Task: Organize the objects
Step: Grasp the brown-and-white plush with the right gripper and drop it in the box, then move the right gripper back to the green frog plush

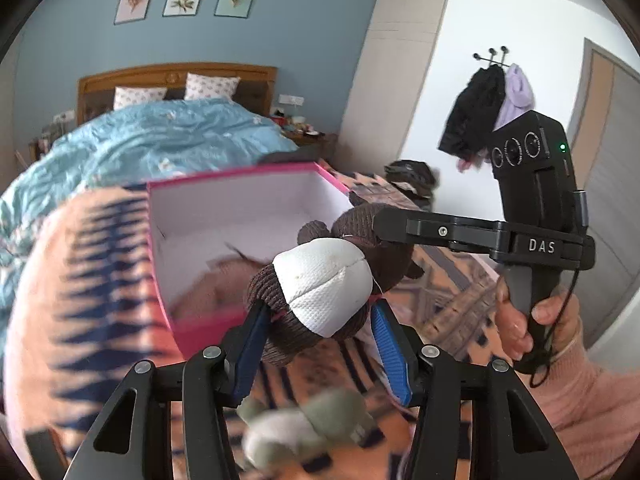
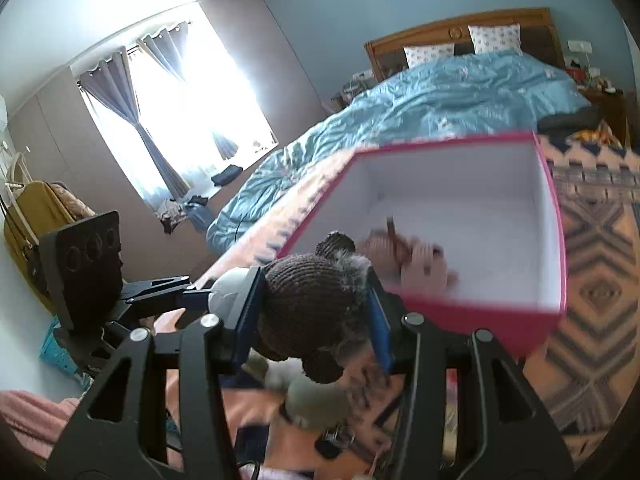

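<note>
Both blue-padded pairs clamp one brown plush toy [image 1: 320, 292]: left hand-held gripper [image 1: 320, 344], right hand-held gripper [image 2: 316, 312]. Carrying step; next, probably release it over the pink box [image 2: 558, 216].

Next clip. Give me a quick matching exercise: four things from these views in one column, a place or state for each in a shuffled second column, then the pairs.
Things:
1. brown plush
2. pink box
3. green plush
4. coats

Places or states:
A. hanging on wall hooks
B. open on the bed, something pinkish inside
C. gripped from two sides by the left gripper and the right gripper
D. lying on the patterned blanket under the grippers

Pairs: 1-C, 2-B, 3-D, 4-A
</note>
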`<action>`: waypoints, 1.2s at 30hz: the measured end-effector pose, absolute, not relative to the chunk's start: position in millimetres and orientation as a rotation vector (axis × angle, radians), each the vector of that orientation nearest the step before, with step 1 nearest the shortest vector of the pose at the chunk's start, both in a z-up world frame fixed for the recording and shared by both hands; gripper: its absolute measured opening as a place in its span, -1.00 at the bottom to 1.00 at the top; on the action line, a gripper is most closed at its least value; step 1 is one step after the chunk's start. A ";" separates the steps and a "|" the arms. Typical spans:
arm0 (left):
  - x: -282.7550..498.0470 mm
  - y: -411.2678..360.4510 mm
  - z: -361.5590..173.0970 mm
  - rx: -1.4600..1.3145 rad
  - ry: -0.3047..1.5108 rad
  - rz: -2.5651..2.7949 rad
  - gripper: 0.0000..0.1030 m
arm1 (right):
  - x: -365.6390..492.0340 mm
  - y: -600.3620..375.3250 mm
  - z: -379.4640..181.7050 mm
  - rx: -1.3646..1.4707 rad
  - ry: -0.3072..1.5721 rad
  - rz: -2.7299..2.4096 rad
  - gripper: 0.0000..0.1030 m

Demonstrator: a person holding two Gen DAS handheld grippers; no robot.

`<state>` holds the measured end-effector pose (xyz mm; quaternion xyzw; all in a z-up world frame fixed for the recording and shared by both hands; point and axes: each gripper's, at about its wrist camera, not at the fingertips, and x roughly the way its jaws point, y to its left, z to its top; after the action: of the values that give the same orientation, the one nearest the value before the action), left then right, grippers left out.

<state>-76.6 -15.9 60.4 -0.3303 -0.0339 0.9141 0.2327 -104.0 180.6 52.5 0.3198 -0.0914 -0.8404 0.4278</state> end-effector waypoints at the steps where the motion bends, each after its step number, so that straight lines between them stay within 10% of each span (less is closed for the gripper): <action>1: -86.4 -16.9 65.0 -0.907 -0.081 2.527 0.03 | -114.5 178.7 55.9 0.797 -0.241 -2.098 -0.02; 36: -250.3 -41.4 4.0 -1.287 -0.078 2.564 0.00 | -297.0 117.1 -12.6 1.366 -0.120 -2.179 -0.02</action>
<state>-250.3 -41.4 4.0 -0.4444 -0.0270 0.8852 0.1352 -297.0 117.1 -12.6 0.5095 -0.0446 -0.8125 0.2799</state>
